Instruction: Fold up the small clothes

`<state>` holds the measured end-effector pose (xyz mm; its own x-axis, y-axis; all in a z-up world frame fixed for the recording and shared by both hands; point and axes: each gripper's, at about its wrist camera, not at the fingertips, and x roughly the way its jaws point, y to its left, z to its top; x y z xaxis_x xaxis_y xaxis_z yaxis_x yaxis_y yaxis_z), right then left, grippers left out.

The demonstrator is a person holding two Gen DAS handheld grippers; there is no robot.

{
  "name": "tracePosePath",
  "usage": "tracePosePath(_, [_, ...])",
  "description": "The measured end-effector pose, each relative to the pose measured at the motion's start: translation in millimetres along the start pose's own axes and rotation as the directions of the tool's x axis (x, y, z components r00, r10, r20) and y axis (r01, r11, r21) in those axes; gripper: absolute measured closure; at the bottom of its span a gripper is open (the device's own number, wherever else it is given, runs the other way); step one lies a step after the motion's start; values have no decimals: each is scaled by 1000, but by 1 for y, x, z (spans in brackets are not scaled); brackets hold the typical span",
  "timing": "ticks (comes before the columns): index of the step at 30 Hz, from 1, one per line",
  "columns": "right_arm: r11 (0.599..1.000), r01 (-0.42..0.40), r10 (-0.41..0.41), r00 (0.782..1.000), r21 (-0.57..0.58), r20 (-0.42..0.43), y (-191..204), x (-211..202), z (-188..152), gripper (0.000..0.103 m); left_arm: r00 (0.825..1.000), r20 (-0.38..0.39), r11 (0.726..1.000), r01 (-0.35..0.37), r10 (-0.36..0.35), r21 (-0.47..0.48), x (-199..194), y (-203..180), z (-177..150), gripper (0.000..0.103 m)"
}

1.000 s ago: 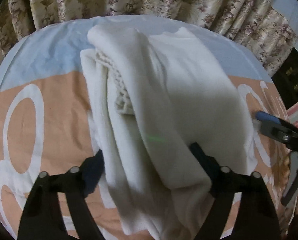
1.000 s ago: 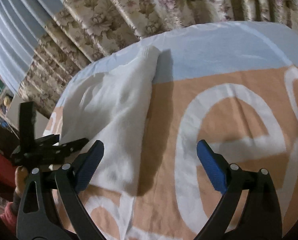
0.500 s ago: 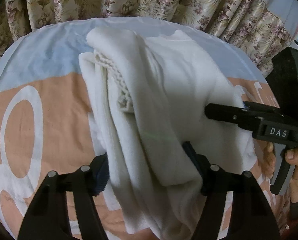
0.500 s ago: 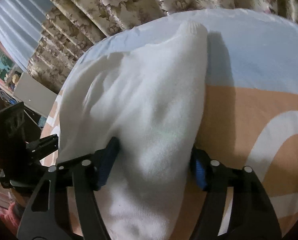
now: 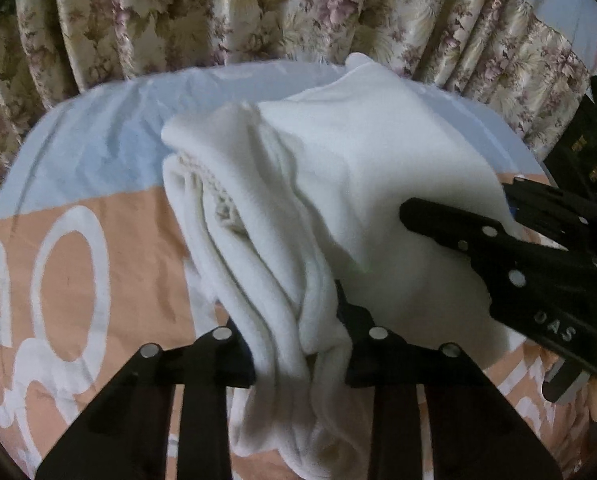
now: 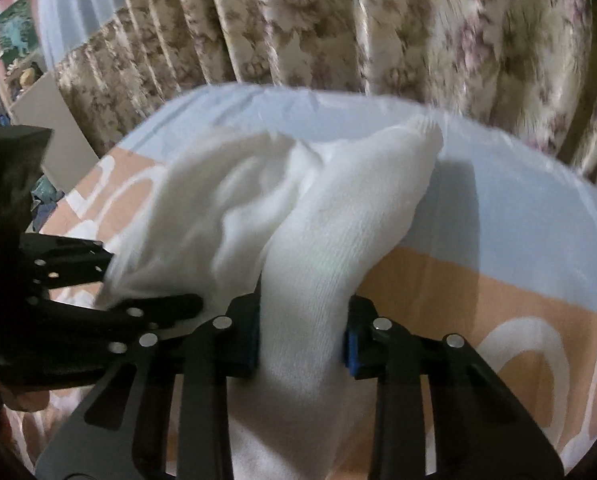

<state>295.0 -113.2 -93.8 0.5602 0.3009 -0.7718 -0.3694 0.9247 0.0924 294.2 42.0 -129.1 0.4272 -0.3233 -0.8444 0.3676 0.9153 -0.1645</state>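
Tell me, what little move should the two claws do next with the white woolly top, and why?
Probably lift both claws together and carry the near end toward the flowery curtain. The left claw and right claw have just been closing and each now pinches a bunch of the soft white knitted garment, whose far end lies on the orange-and-blue printed bed sheet, so it seems ready to fold over.

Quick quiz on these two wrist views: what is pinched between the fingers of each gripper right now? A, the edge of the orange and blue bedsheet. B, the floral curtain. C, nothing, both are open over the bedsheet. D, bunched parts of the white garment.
D: the left gripper and the right gripper each have their pads pressed on a bunched fold of the white garment, their jaws having just closed on it.
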Motion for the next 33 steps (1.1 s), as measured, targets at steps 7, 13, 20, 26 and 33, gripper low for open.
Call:
tracePosePath(7, [999, 9, -4, 993, -45, 117, -1, -66, 1, 72, 997, 72, 1000, 3, -5, 28, -54, -54, -3, 73])
tracePosePath(13, [998, 54, -50, 992, -33, 113, -32, -122, -40, 72, 998, 61, 997, 9, -14, 79, -63, -135, -30, 73])
tracePosePath(20, [997, 64, -62, 997, 36, -35, -91, -123, -114, 71, 998, -37, 992, -39, 44, 121, -1, -194, -60, 69])
tracePosePath(26, [989, 3, 4, 999, 148, -48, -113, -116, -150, 55, 992, -11, 987, -124, 126, 98, 3, -190, -66, 25])
tracePosePath(33, [985, 2, -7, 1000, 170, 29, -97, -179, -154, 30, 991, 93, 994, -99, 94, 55, -65, -170, -86, 11])
